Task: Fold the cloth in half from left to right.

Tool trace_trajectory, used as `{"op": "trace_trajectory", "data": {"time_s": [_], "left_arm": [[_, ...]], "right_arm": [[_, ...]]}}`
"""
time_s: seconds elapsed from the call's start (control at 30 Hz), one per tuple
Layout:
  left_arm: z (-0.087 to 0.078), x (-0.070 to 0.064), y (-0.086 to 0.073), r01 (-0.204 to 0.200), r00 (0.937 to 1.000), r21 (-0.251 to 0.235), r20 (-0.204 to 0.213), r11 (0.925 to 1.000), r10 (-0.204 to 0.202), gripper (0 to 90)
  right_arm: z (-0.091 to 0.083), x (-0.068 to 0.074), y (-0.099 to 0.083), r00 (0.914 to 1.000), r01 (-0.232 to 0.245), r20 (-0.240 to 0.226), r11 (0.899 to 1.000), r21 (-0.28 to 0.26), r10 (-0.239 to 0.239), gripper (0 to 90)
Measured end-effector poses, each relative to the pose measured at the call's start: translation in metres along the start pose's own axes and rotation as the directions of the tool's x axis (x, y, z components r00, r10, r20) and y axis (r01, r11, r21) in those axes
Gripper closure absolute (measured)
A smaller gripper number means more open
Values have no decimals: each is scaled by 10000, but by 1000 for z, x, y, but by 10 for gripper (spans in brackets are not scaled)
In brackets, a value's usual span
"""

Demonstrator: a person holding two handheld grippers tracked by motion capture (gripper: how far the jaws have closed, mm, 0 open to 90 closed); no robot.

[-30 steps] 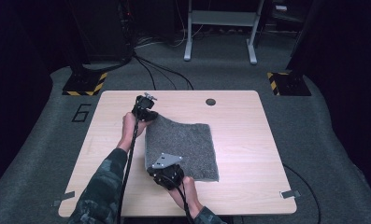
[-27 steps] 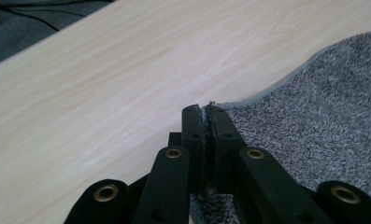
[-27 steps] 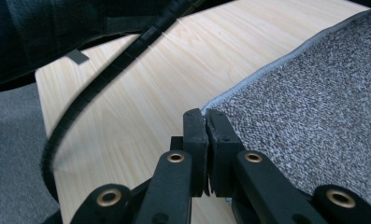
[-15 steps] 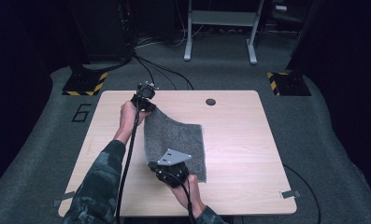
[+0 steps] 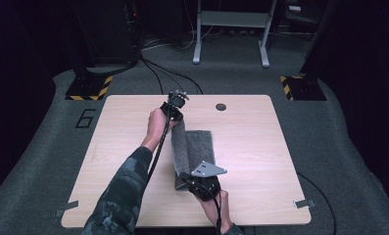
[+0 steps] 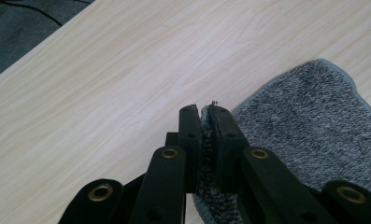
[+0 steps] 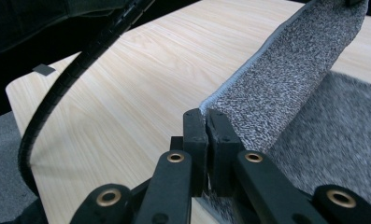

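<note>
Towel [image 5: 197, 147], grey, lay mid-table [image 5: 260, 147], its left edge raised and halfway folded over, left gripper [image 5: 175, 111] and right gripper [image 5: 202, 182] each clamped on a corner; laying flat remained.

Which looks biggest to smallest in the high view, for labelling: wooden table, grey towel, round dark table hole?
1. Light wooden table
2. Grey knitted towel, lifted along one edge
3. Small round dark table hole
</note>
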State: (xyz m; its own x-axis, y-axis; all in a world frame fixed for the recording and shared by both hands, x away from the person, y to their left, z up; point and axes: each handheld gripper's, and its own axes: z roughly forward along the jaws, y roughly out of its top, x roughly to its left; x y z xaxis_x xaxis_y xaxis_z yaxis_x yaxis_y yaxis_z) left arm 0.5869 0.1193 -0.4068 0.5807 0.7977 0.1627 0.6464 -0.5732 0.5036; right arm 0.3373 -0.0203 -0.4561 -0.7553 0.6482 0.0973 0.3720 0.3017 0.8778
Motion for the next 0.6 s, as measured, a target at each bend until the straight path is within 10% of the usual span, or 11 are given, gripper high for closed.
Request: {"op": "trace_trajectory", "data": {"time_s": [0.6], "left_arm": [[35,-33,18,-131,9987,363,495,9993,113,814]], "right_arm": [[-3,-15,-31,9980,-454,473,9970,621,425,870]]}}
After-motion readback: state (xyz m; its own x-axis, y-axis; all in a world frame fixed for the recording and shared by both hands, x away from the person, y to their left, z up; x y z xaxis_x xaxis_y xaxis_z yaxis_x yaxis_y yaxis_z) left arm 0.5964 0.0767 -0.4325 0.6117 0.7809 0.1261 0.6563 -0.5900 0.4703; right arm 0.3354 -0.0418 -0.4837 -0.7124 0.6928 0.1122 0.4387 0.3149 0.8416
